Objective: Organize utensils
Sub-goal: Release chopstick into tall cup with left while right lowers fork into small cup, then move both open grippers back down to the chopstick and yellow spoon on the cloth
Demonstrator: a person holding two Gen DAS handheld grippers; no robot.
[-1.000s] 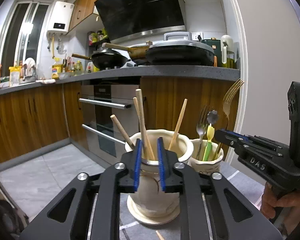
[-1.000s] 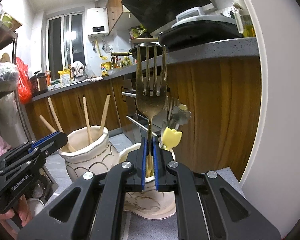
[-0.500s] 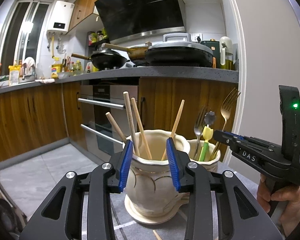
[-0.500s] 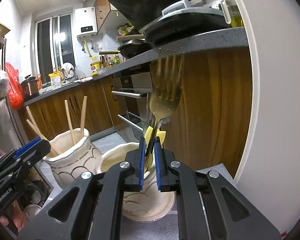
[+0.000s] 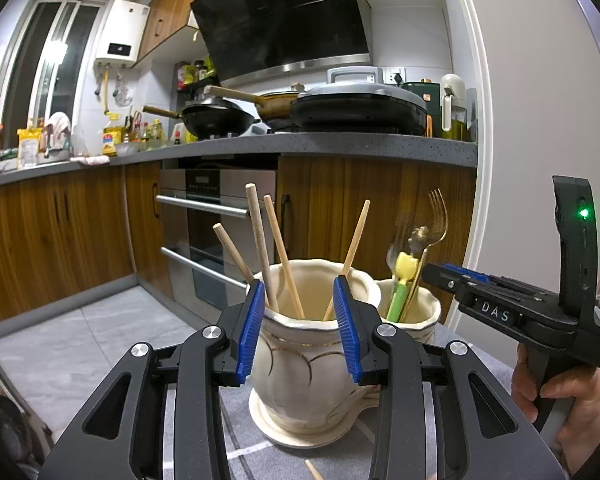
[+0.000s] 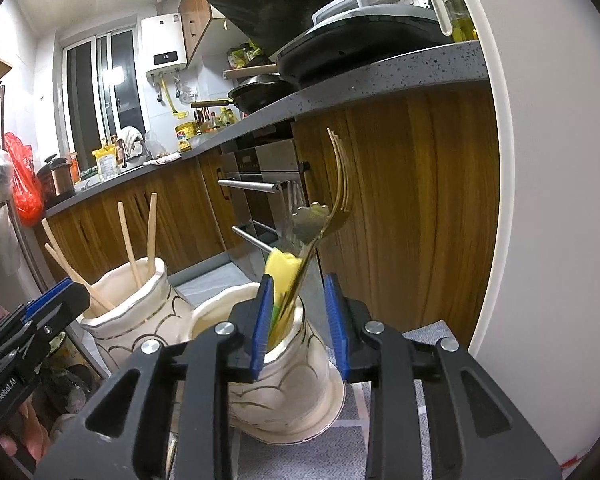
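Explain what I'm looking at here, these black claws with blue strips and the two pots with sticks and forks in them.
The claws are hand-held grippers, one per hand, each carrying a camera looking along its fingers. One picture comes from the left gripper, open before the larger pot of chopsticks. The other comes from the right gripper, whose jaws are opening around the gold fork, which leans in the smaller pot with other cutlery. Neither gripper holds anything. The person's hand shows in the left view.

"DAS" marks the right gripper (image 5: 444, 274); "GenRobot.AI" marks the left gripper (image 6: 70, 300).
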